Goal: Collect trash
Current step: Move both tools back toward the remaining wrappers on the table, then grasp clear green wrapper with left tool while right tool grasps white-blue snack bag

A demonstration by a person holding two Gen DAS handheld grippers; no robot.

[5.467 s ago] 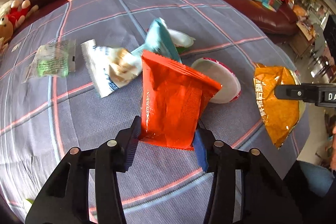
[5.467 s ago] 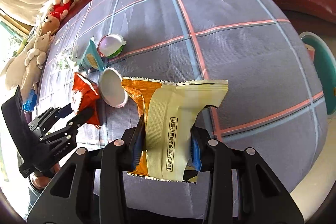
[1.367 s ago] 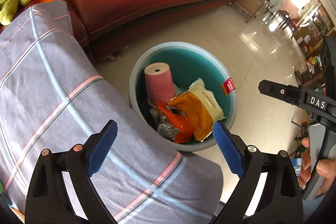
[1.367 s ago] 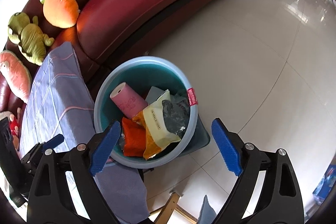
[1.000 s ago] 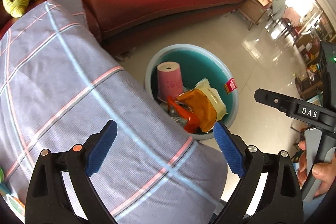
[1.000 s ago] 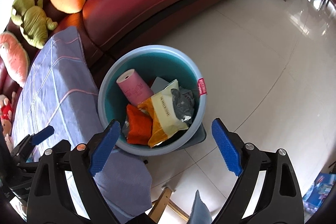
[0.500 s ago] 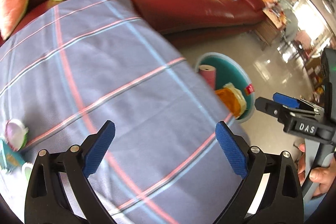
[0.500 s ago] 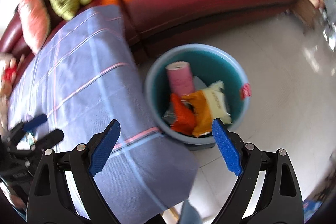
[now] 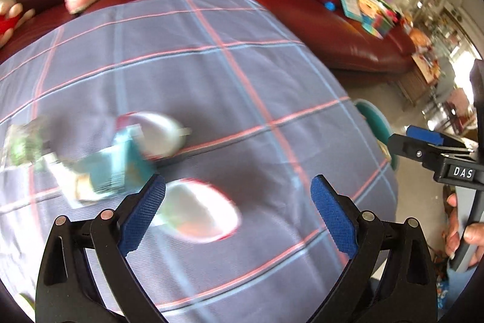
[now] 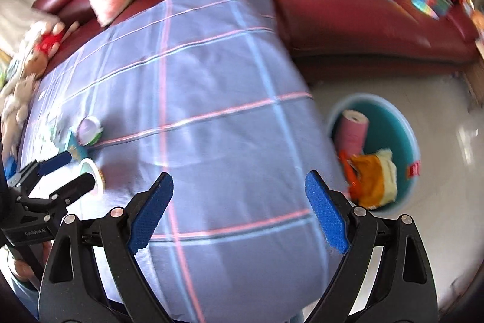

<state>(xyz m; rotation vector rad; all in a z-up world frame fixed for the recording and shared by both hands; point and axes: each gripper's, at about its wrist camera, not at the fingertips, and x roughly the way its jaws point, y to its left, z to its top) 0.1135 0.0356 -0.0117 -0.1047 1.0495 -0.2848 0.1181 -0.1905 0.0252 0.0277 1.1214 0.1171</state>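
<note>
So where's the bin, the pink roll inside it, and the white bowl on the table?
bin [image 10: 407, 138]: right wrist view, teal inner wall.
pink roll [image 10: 352, 132]: right wrist view, its side.
white bowl [image 9: 196, 209]: left wrist view, blurred inside.

Wide-spread left gripper above blurred white lid

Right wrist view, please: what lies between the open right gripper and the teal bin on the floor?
Only the checked tablecloth draping the table edge separates the right gripper from the teal bin.
</note>
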